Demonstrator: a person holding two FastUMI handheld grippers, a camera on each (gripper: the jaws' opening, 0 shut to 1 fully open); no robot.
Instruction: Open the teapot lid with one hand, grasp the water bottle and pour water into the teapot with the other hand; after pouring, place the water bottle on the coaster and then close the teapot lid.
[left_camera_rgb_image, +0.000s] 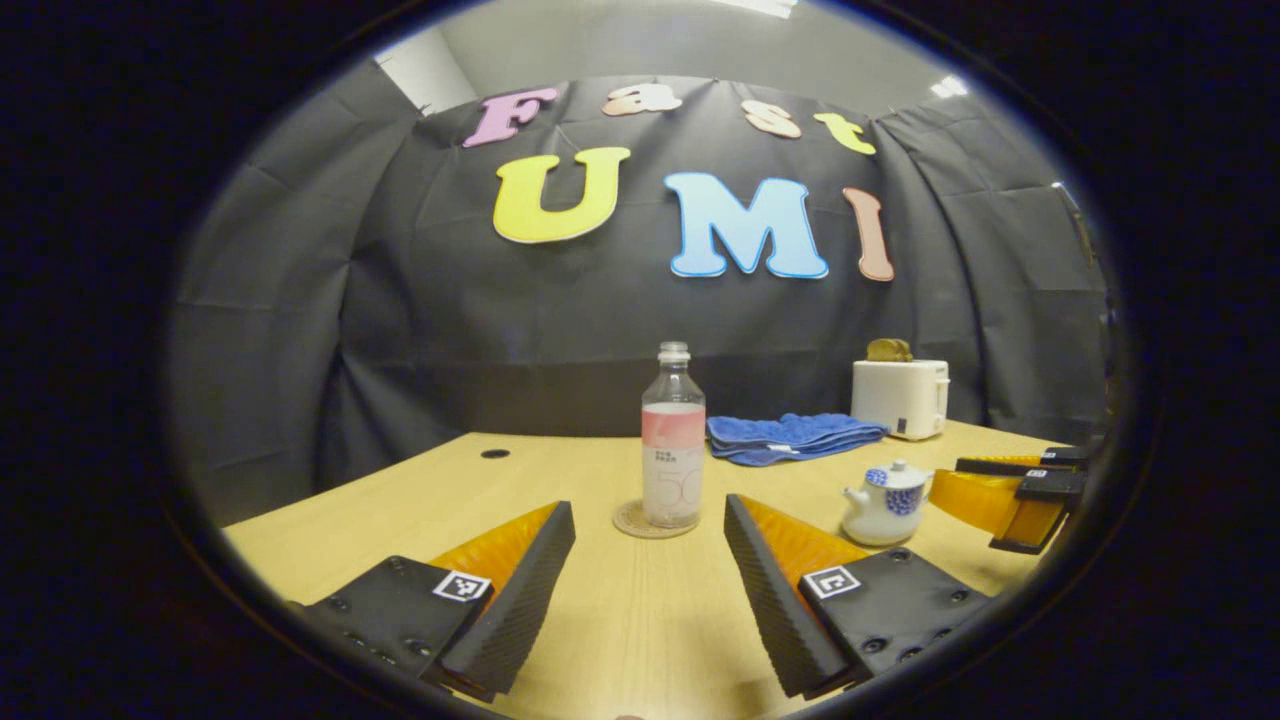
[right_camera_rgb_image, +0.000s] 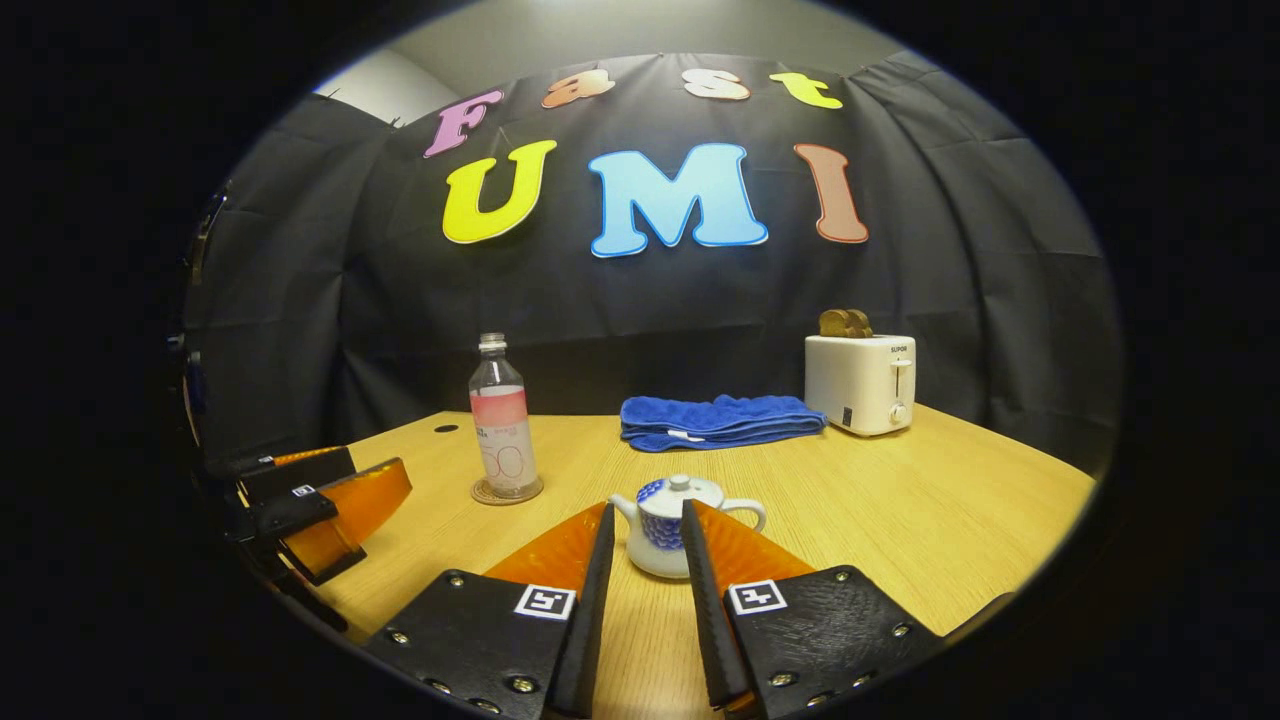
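A clear water bottle (left_camera_rgb_image: 672, 440) with a pink label stands upright on a round woven coaster (left_camera_rgb_image: 628, 522) in the middle of the wooden table. My left gripper (left_camera_rgb_image: 650, 508) is open, its fingers spread short of the bottle and apart from it. A small white and blue teapot (right_camera_rgb_image: 660, 535) sits with its lid (right_camera_rgb_image: 672, 488) on. My right gripper (right_camera_rgb_image: 648, 510) is open with a narrow gap, its tips just before the teapot and holding nothing. In the right gripper view, the bottle (right_camera_rgb_image: 503, 420) and coaster (right_camera_rgb_image: 482, 495) stand left of the teapot, with the left gripper (right_camera_rgb_image: 320, 500) at the left edge.
A folded blue towel (right_camera_rgb_image: 715, 420) lies at the back of the table (right_camera_rgb_image: 900, 520). Beside it, at the back right, stands a white toaster (right_camera_rgb_image: 860, 383) with bread in its slots. A small dark hole (left_camera_rgb_image: 494, 453) sits in the tabletop at the back left.
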